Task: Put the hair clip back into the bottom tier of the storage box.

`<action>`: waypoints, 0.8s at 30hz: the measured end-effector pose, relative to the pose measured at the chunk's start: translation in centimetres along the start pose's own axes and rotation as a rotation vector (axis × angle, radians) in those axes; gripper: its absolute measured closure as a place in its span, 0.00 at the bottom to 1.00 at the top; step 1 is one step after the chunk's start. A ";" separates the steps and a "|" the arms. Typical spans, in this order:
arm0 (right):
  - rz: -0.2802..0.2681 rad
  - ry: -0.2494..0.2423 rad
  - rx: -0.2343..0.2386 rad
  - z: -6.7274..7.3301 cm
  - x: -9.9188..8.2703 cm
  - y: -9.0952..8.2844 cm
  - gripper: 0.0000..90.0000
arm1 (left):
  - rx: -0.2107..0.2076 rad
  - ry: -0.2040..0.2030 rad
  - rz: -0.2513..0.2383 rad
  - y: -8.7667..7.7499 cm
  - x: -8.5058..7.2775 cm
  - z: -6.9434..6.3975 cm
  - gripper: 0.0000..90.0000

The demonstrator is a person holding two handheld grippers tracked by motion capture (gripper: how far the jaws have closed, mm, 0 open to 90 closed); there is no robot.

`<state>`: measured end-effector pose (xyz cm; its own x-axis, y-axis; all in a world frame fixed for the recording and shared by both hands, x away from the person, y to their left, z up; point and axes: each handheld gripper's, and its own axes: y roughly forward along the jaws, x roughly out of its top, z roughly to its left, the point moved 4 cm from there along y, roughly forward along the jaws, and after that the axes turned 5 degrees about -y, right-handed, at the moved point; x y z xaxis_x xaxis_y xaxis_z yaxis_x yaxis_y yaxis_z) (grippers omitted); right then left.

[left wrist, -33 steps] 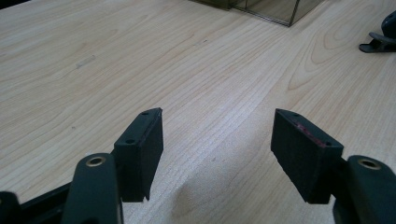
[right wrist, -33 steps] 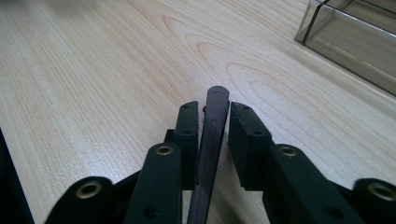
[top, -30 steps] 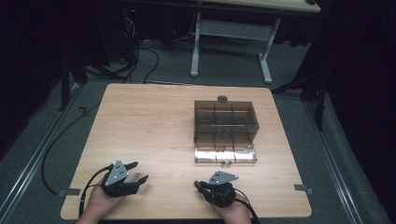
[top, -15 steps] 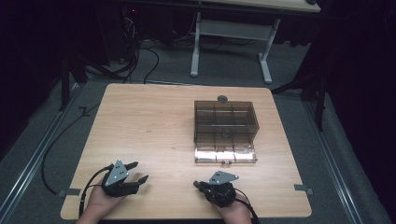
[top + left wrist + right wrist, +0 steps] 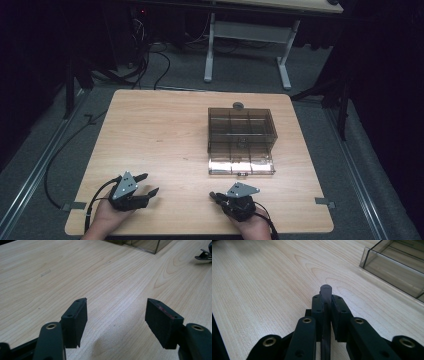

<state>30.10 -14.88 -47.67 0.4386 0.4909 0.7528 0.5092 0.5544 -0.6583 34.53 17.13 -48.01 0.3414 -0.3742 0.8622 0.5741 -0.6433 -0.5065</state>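
The left gripper [image 5: 116, 322] has its jaws spread wide over bare wood, gripping nothing. The right gripper [image 5: 327, 315] has just been closing and is clenched on a thin dark flat piece [image 5: 326, 293] standing upright between its pads. Both rest at the near edge of the light wooden table [image 5: 160, 135], on grey floor in a dark room. The smoky compartment box [image 5: 241, 134] sits ahead of the right gripper, well apart.
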 end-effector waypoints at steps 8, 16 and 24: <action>0.002 0.005 -0.014 -0.3 -0.3 -0.4 0.91 | 0.000 0.000 -0.001 0.0 0.0 0.0 0.39; -0.020 0.040 -0.053 -1.4 -0.9 -1.9 0.91 | -0.001 -0.003 0.002 0.0 0.0 0.0 0.39; -0.024 0.059 -0.099 -2.5 -1.4 -3.1 0.91 | -0.002 -0.004 0.002 0.0 0.0 0.0 0.39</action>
<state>29.77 -18.96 -46.69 0.4667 0.4358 0.7696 0.5897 0.4951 -0.6380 34.54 17.18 -48.00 0.3453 -0.3726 0.8614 0.5724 -0.6437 -0.5079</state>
